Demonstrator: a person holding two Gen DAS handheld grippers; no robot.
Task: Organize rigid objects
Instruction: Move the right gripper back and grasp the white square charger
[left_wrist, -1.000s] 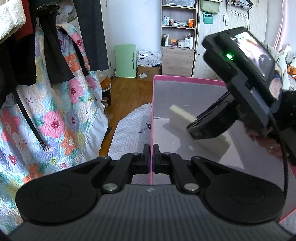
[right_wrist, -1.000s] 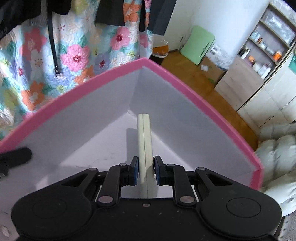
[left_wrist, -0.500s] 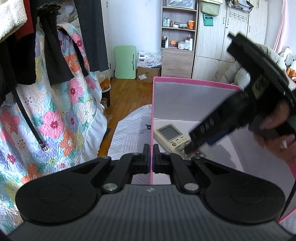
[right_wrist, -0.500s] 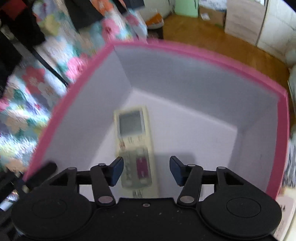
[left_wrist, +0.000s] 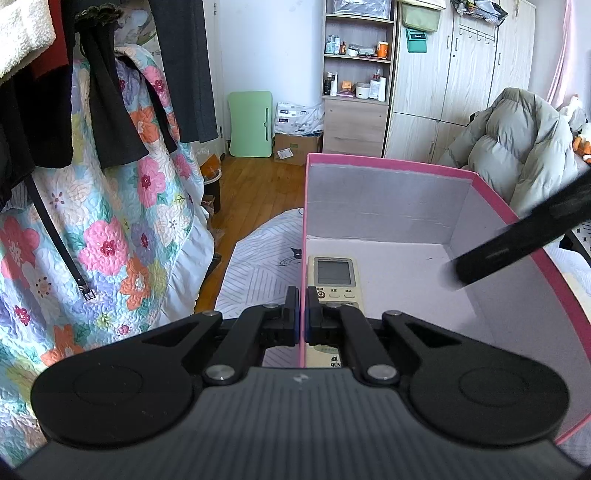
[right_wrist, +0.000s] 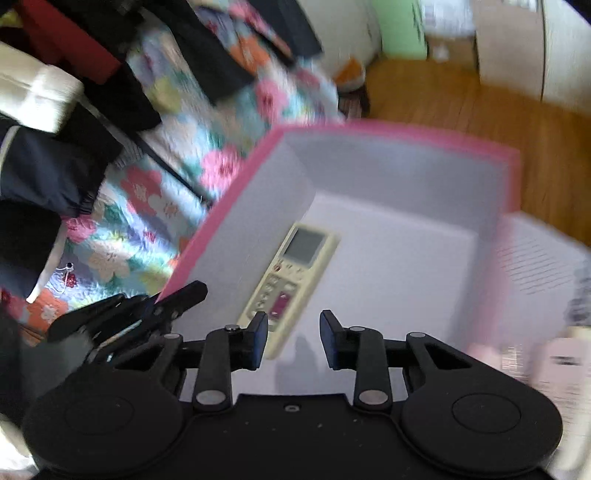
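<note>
Now my left gripper (left_wrist: 301, 314) has its jaws pinched on the left wall of the pink box (left_wrist: 388, 162). My right gripper (right_wrist: 293, 338) hangs above the box, jaws spread and holding nothing. Inside, the cream remote control (right_wrist: 288, 280) lies face up on the box floor beside that wall.

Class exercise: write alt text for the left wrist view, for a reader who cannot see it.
The left gripper is clamped shut on the near wall of a pink-rimmed box, and a cream remote control lies face up on the box floor just beyond the fingers. Part of the right gripper juts in from the right; a floral quilt hangs at left.
</note>
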